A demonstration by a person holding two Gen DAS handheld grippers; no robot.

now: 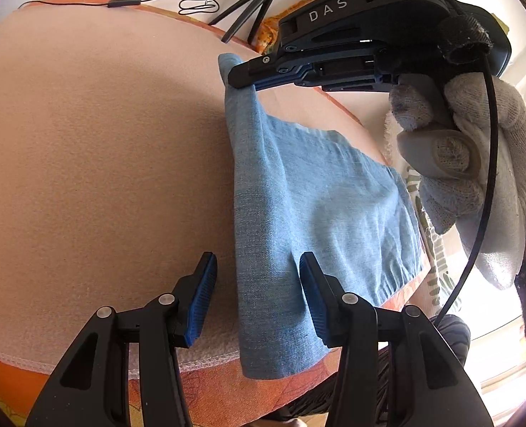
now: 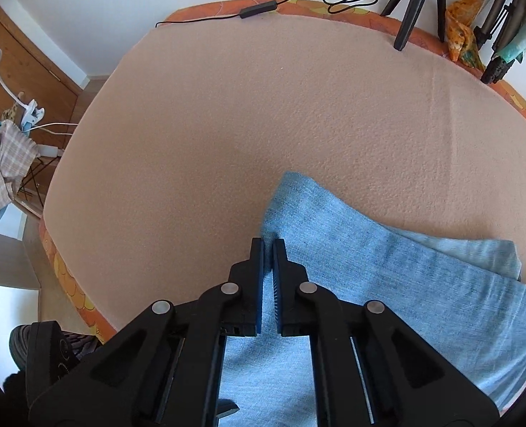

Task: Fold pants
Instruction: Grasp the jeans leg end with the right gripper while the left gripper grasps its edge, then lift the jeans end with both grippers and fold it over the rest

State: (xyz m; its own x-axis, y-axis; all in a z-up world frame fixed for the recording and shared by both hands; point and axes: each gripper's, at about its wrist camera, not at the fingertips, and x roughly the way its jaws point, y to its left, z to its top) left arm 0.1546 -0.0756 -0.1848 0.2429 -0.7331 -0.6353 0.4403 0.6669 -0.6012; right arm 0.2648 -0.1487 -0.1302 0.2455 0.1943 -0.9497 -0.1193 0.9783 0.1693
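Your left hand-held gripper (image 1: 257, 299) hangs wide apart over the near end of the pants (image 1: 319, 206), one finger on either side of the folded strip, gripping nothing. The strip's long axis runs away from you to its far corner, where your right hand-held gripper (image 1: 239, 80) is pinched narrow on the denim. So the left is nearer the free end. The pants lie on the peach blanket (image 1: 102, 142) of a bed, with a tripod (image 2: 419, 0) beyond the pants by the wall.

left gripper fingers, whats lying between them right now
In the left wrist view, the left gripper is open, and a strip of the blue pants lies between its fingers, over the peach blanket.
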